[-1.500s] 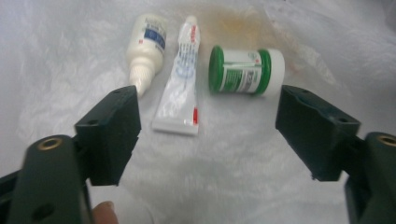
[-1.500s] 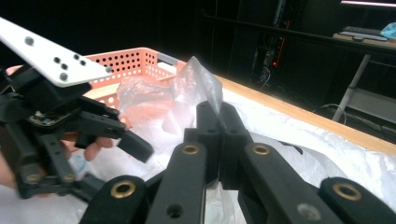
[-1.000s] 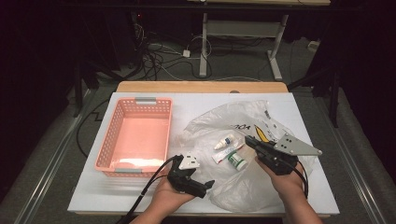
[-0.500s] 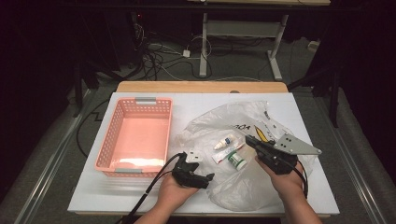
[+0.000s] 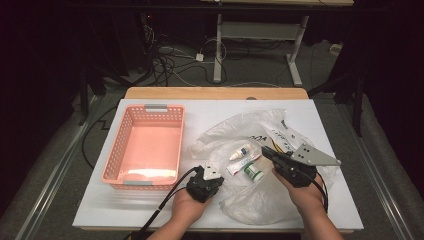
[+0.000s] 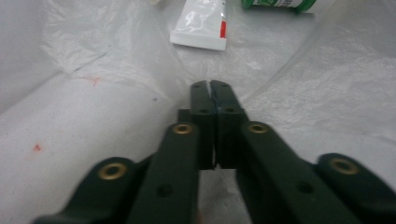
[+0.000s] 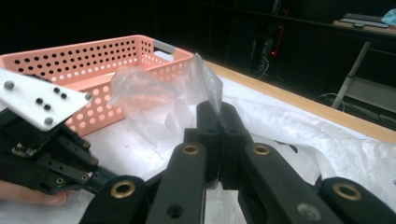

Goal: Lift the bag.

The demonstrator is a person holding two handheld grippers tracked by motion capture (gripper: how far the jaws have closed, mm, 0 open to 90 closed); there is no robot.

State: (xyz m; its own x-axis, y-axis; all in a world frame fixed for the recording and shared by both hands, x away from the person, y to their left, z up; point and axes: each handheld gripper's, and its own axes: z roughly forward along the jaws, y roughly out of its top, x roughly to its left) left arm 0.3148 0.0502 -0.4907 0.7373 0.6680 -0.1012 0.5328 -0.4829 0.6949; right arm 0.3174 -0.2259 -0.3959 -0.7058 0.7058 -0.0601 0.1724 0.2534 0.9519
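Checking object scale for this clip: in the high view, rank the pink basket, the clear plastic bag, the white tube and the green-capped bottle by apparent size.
1. clear plastic bag
2. pink basket, somewhat smaller
3. white tube and green-capped bottle: too alike to rank

No legible text or labels

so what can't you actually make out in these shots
- Labels on the white tube and green-capped bottle: too small in the high view, cut off by the top edge in the left gripper view.
- Left gripper jaws shut, just closing; whether they pinch the plastic bag is unclear.
- Dropper bottle print: too small.
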